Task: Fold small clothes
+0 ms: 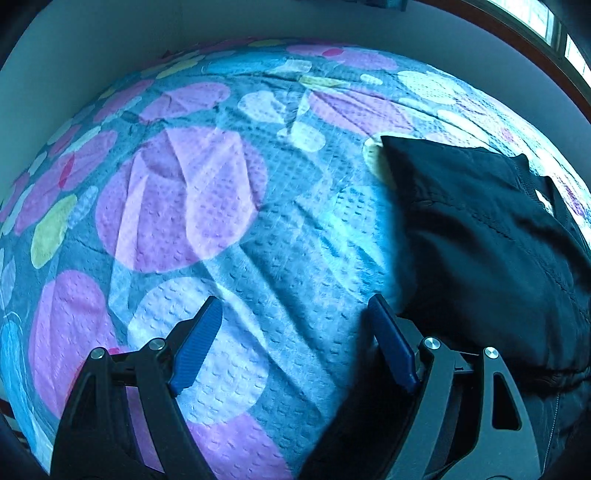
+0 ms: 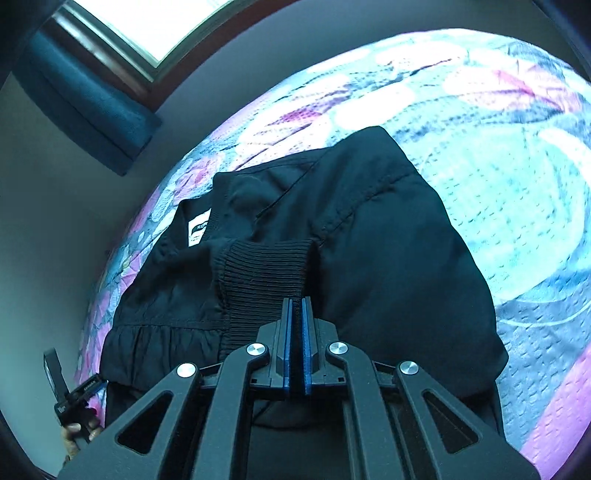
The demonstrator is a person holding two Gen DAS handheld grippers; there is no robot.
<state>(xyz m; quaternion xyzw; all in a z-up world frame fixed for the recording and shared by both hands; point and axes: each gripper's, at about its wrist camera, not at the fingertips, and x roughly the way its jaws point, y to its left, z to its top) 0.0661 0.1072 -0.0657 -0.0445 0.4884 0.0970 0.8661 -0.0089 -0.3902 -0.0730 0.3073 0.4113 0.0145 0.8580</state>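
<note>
While the black jacket [image 2: 369, 236] is lying bunched and partly folded on the bed [image 1: 258, 206], the right tongs [image 2: 296, 306] are sitting clenched, their two blue pads pressed together with barely a gap showing. Their tips are resting right at the edge of the jacket's ribbed cuff [image 2: 266, 280], but whether any of that knit is pinched between the pads cannot be told from this angle. A white label [image 2: 198, 227] is showing inside the collar area toward the left of the right wrist view, and gathered fabric is lying below it. The left tongs [image 1: 295, 310] are standing released, pads wide apart, hovering over bare bedspread with nothing between them. In the left wrist view the jacket [image 1: 480, 236] is lying to the right of those tongs, its near edge just beside the right-hand pad [image 1: 393, 343] without being gripped. The bedspread is showing a pattern of purple, white, yellow and blue spots on a blue ground, with creases running across it. A window [image 2: 159, 26] is letting light in above the bed, with a dark blue curtain [image 2: 88, 99] hanging beside it against a plain wall.
</note>
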